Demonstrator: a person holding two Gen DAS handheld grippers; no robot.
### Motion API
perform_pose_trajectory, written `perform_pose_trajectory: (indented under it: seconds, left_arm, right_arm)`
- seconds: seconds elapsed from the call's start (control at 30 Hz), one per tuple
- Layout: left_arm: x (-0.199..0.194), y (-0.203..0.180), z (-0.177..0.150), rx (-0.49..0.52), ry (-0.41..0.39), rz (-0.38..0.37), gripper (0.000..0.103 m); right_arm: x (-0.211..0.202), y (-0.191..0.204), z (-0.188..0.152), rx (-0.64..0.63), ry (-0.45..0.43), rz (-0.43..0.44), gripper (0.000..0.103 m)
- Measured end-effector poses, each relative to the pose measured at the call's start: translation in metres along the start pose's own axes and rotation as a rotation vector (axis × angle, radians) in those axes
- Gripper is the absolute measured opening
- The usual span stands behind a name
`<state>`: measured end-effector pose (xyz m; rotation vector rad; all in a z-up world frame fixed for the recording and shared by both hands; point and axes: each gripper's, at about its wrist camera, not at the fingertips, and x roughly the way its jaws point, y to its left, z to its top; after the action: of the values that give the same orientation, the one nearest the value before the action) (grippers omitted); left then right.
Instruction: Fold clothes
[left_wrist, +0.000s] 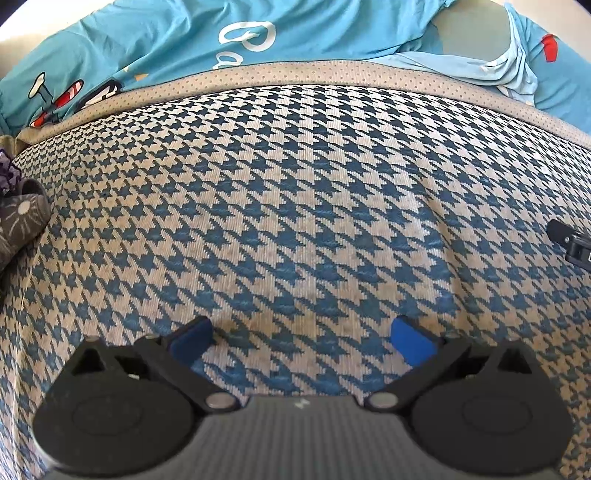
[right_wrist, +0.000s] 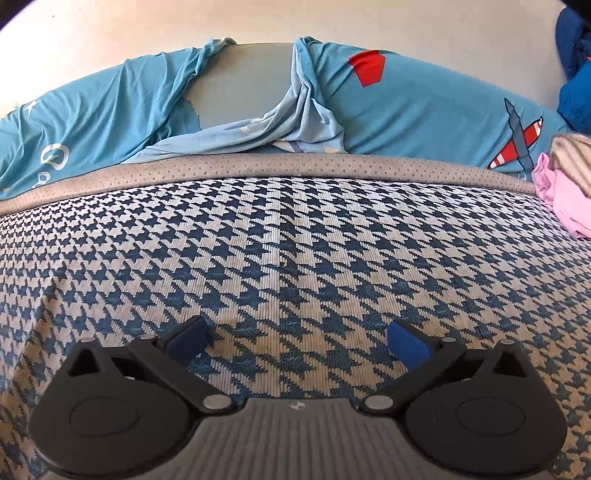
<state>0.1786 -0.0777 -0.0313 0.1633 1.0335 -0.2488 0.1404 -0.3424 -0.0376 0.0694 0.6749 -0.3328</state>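
The houndstooth garment (left_wrist: 295, 206), blue and cream with a dotted beige band (left_wrist: 295, 75) along its far edge, lies spread almost flat and fills both wrist views from about 9 o'clock to 3 o'clock, directly under both tools. It rests on a turquoise sheet (right_wrist: 424, 110) printed with red-and-white aeroplanes, which looks like a bed rather than a surface. The left tool (left_wrist: 301, 341) stands with its blue pads wide apart, nothing between them but the cloth lying below; whether the tips touch the fabric I cannot tell. The right tool (right_wrist: 299, 343) is likewise spread to its widest and holds nothing; in the left view its dark tip (left_wrist: 570, 243) shows at 3 o'clock, well apart from the left one. Judging by how things lie, this piece is flattened with one long soft ridge running across it in the left view, but no clean fold edge is visible, so folding of it seems barely started or paused between folds. More remains: a pink garment (right_wrist: 561, 199) under a striped piece (right_wrist: 574, 155) waits at 2 o'clock in the right view, dark blue fabric (right_wrist: 576, 74) at 1 o'clock, and a grey patterned item (left_wrist: 20, 221) at 9 o'clock in the left view.
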Motion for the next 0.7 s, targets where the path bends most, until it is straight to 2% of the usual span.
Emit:
perform_pose_trajectory:
  seconds: [0.7]
  left_arm:
    - [-0.0031, 0.0007, -0.0020, -0.020, -0.003, 0.004, 0.103]
  right_arm:
    - [-0.0071, -0.0020, -0.0053, -0.001, -0.014, 0.008, 0.103]
